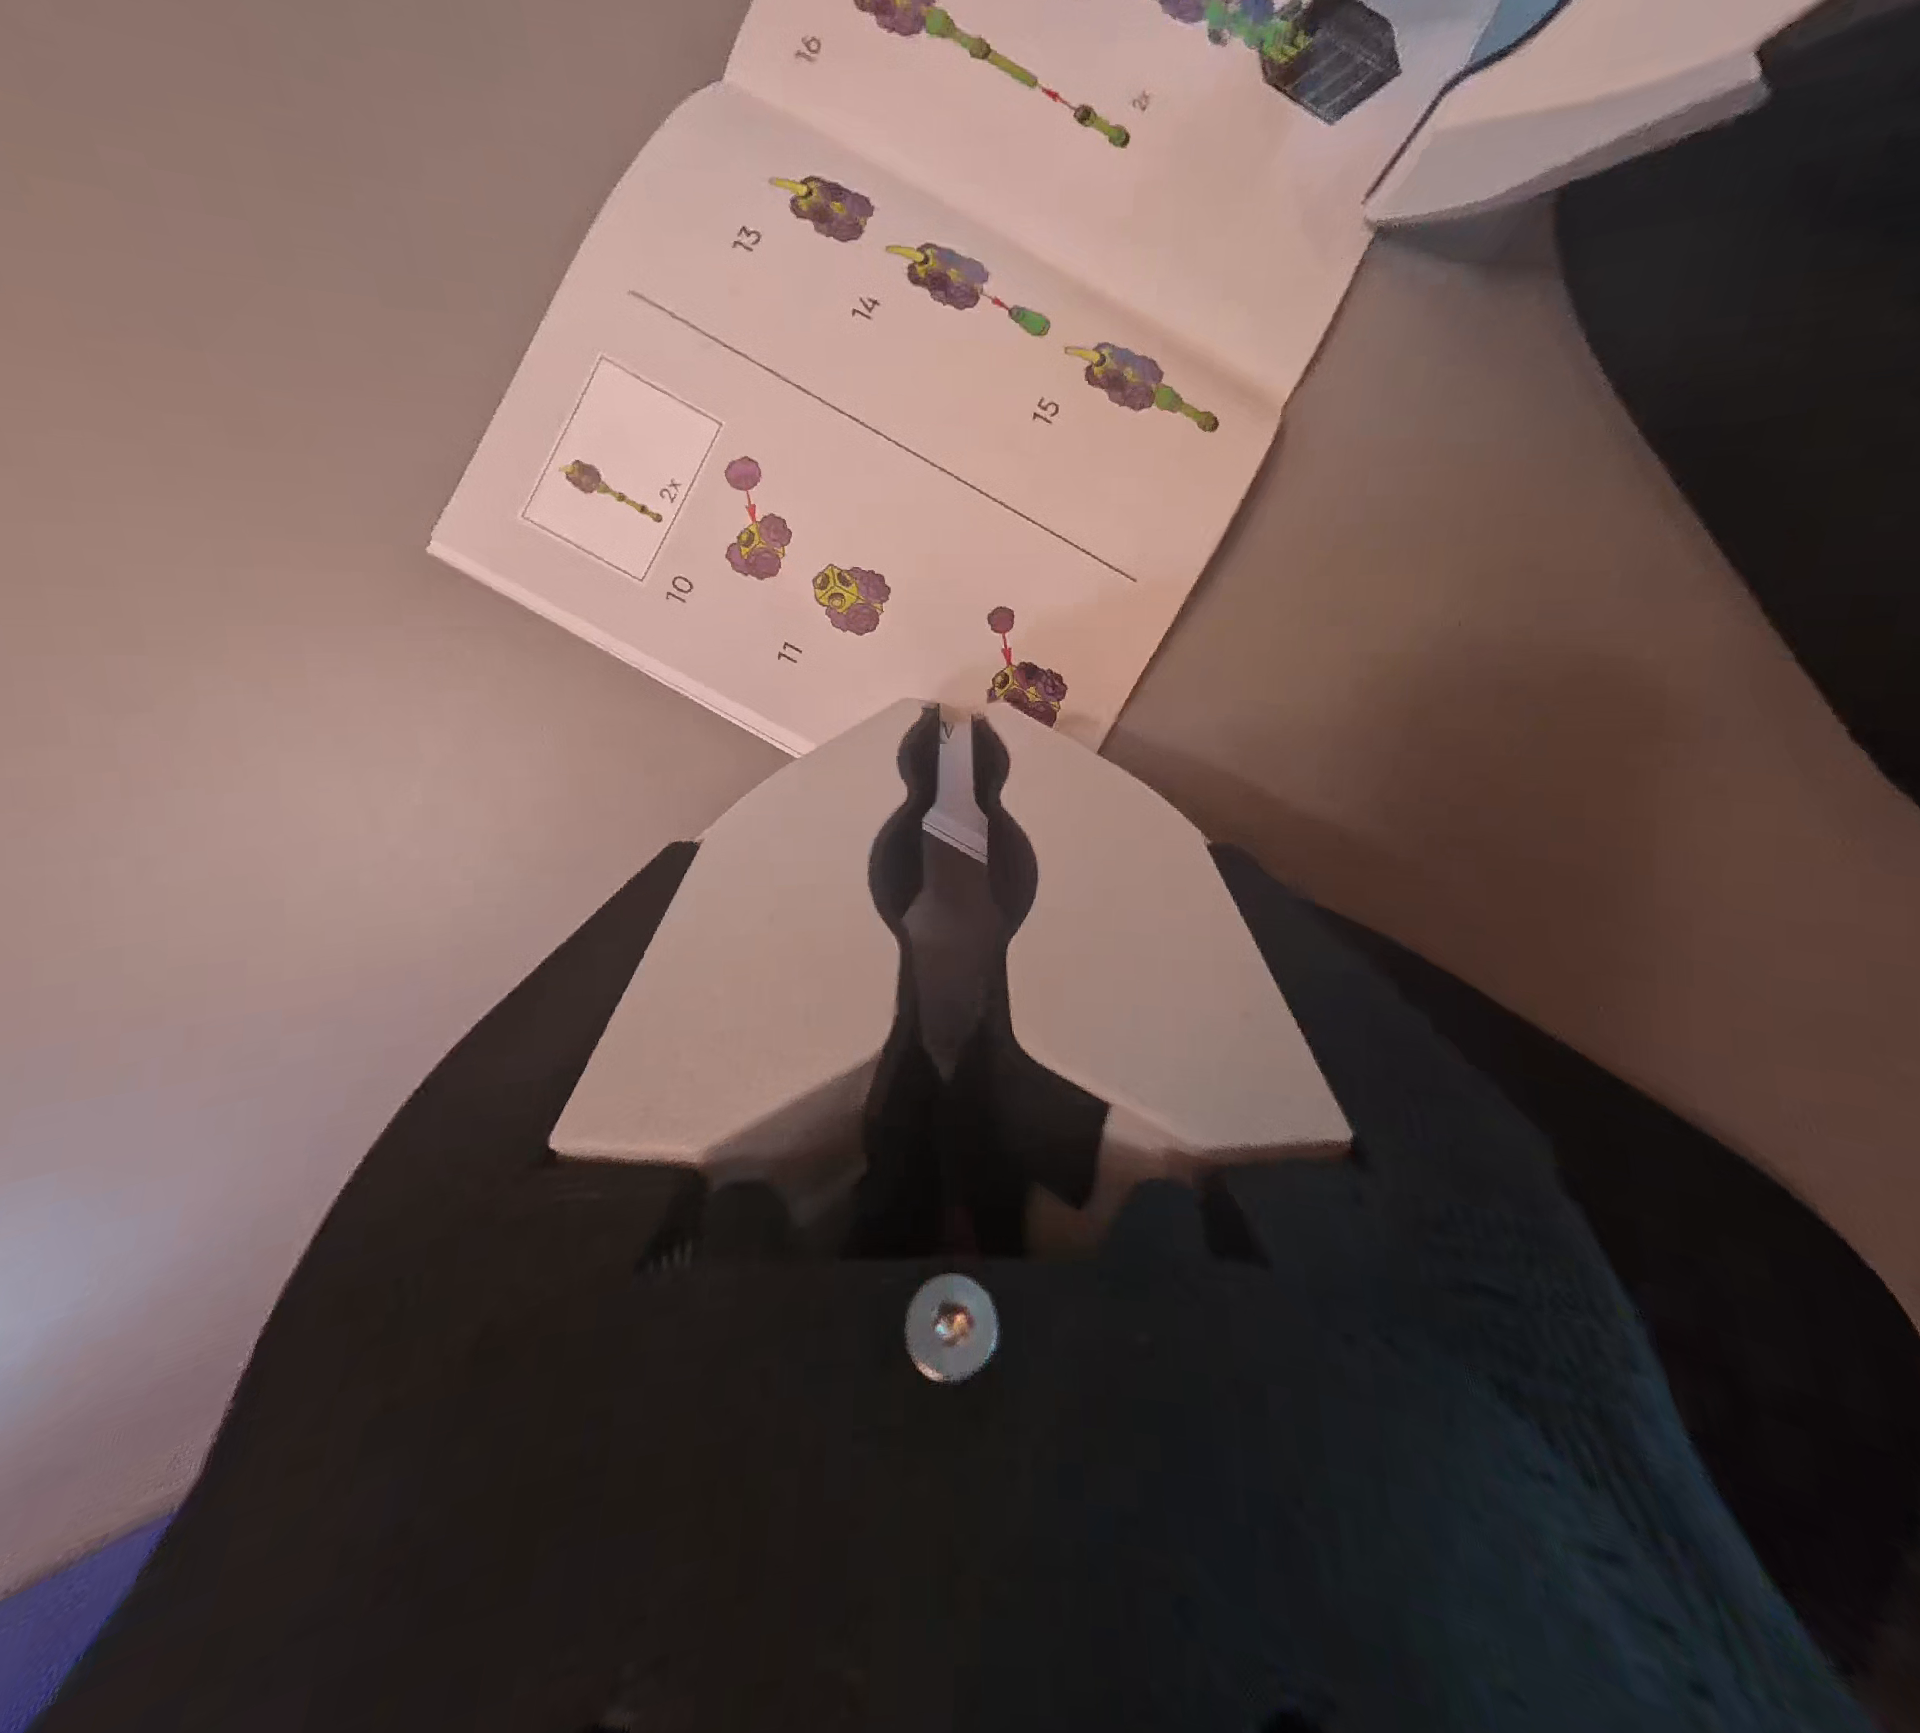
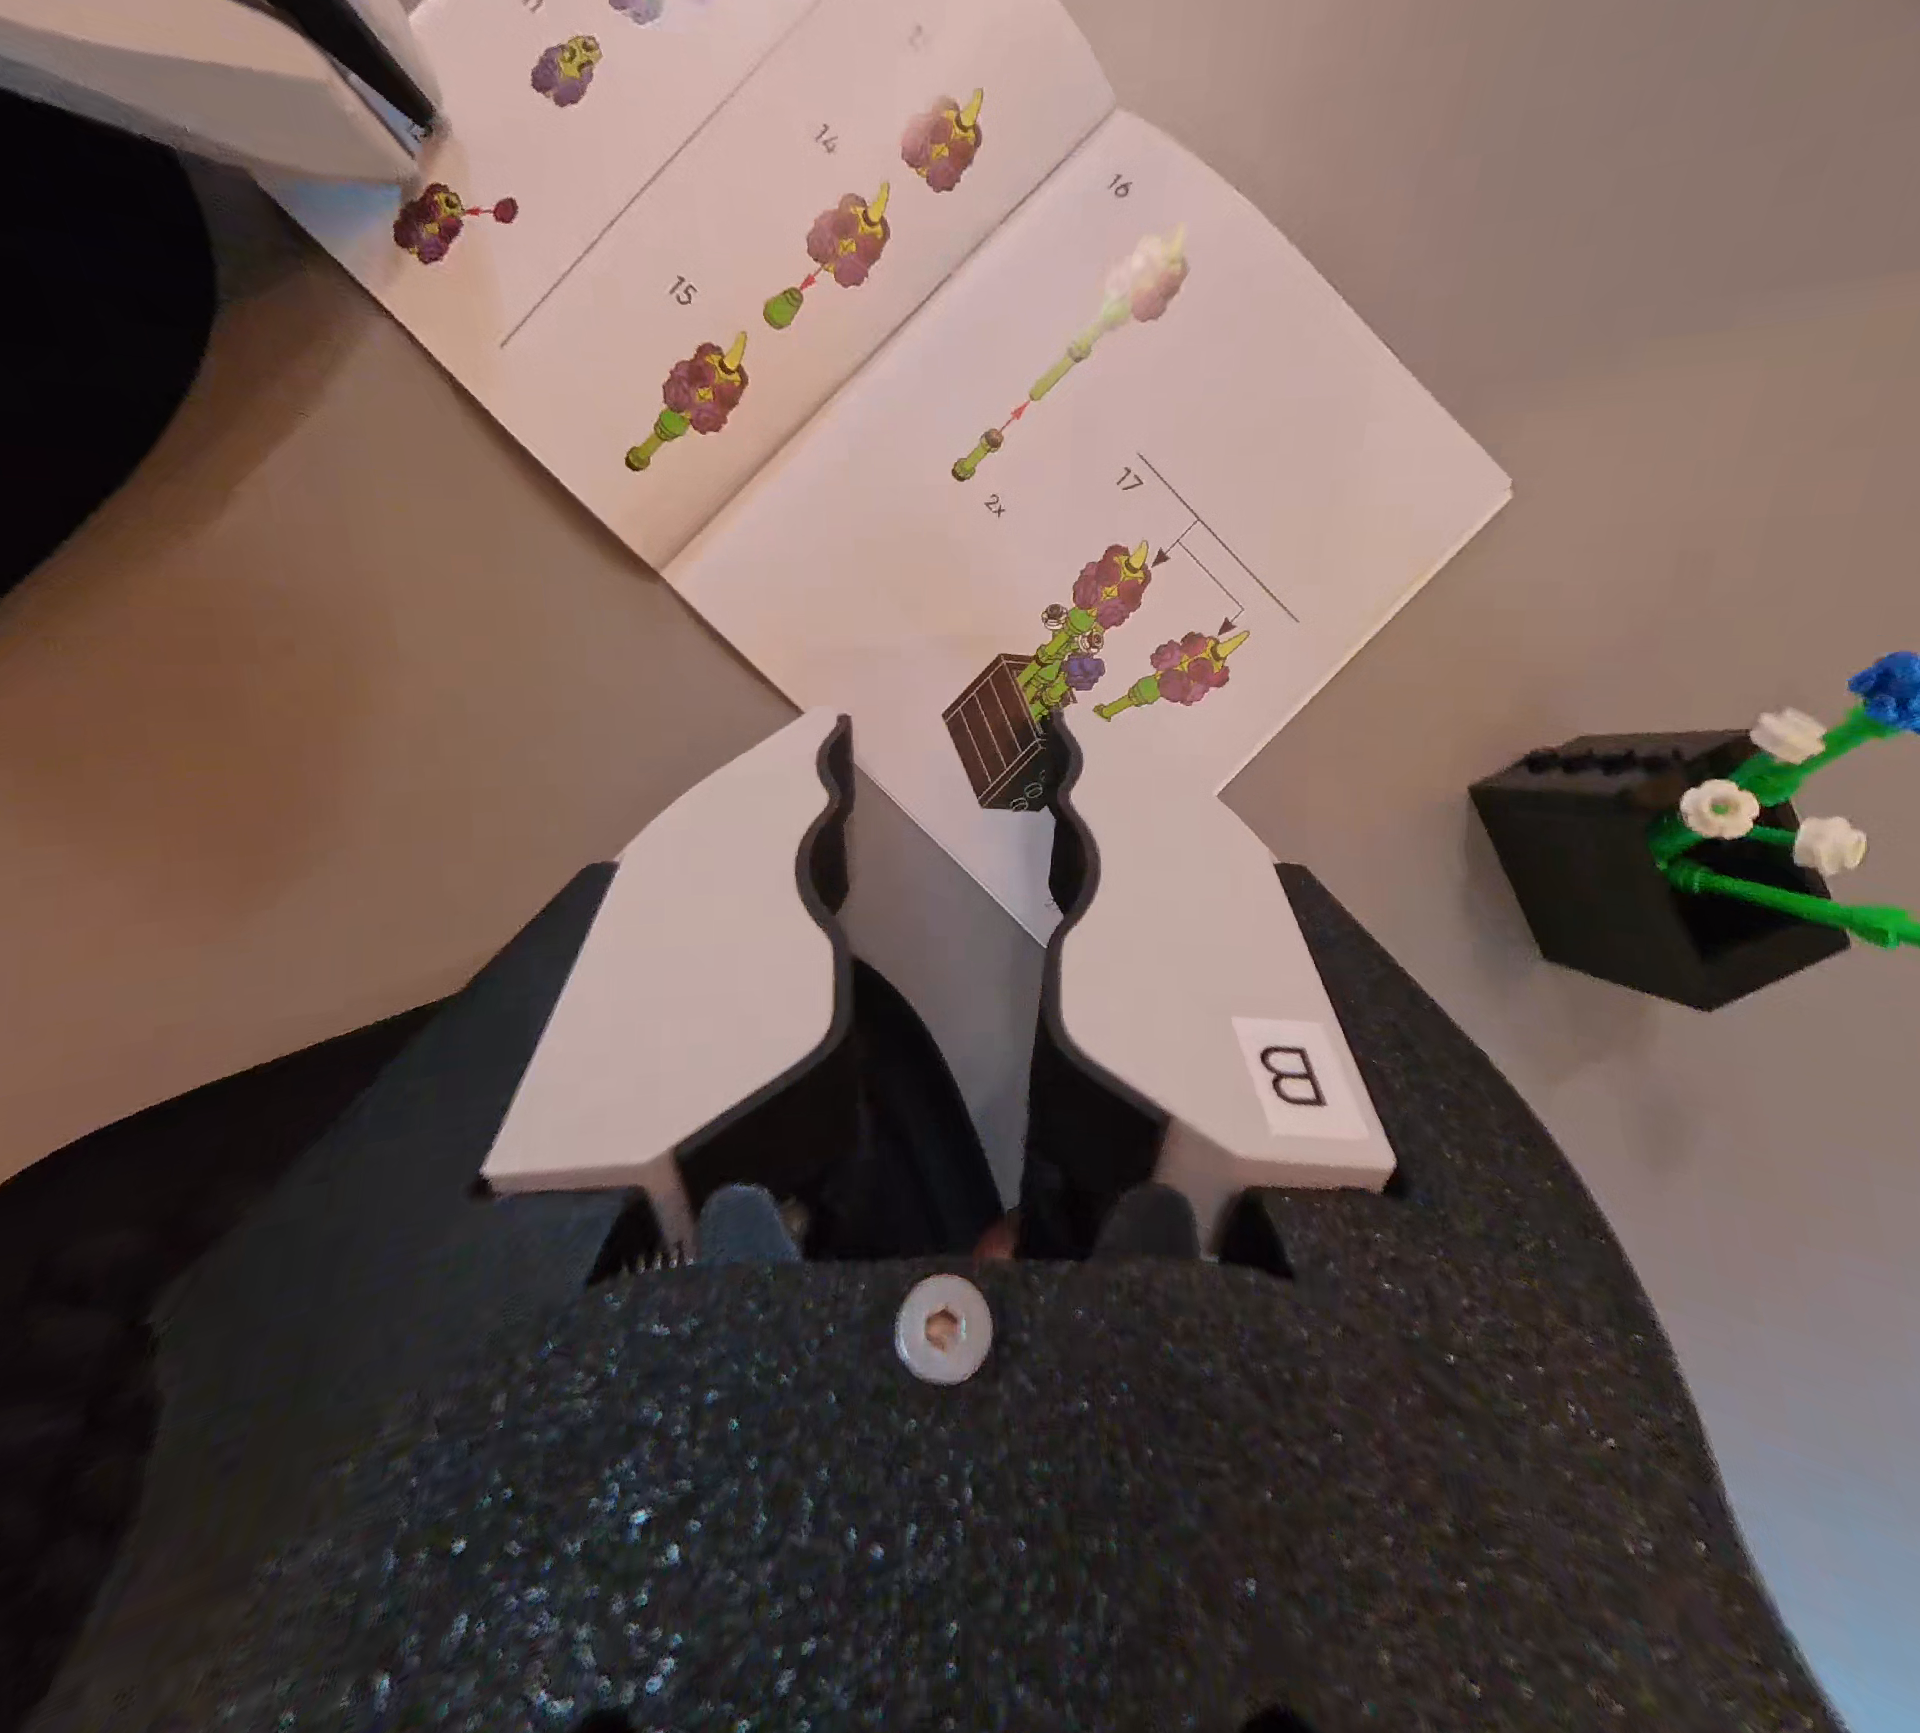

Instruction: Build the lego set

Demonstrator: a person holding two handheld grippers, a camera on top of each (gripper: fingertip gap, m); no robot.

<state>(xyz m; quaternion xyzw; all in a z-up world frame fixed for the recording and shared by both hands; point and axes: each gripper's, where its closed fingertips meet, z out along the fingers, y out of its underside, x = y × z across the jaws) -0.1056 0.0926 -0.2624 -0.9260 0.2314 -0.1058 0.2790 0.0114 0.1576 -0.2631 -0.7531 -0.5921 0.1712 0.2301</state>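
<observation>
The open instruction booklet [image 1: 914,457] lies flat on the grey table, also in the right wrist view [image 2: 1247,395]. My left gripper [image 1: 956,727] is closed to a thin slit, holds nothing, and its tips sit at the booklet's near edge. It shows in the right wrist view [image 2: 421,125], tips on the page corner. My right gripper [image 2: 951,738] is open and empty over the opposite corner, above the printed crate picture. It shows in the left wrist view [image 1: 1340,10]. A black lego box [image 2: 1600,862] holds green stems with white flowers [image 2: 1720,808] and a blue flower [image 2: 1886,686].
The black box stands on the table to the right of the booklet and of my right gripper. Bare grey table [image 2: 1558,125] surrounds the booklet. A dark shape [image 2: 83,312] lies at the left edge behind the left gripper. About 15 cm separates my left fingertips from my right.
</observation>
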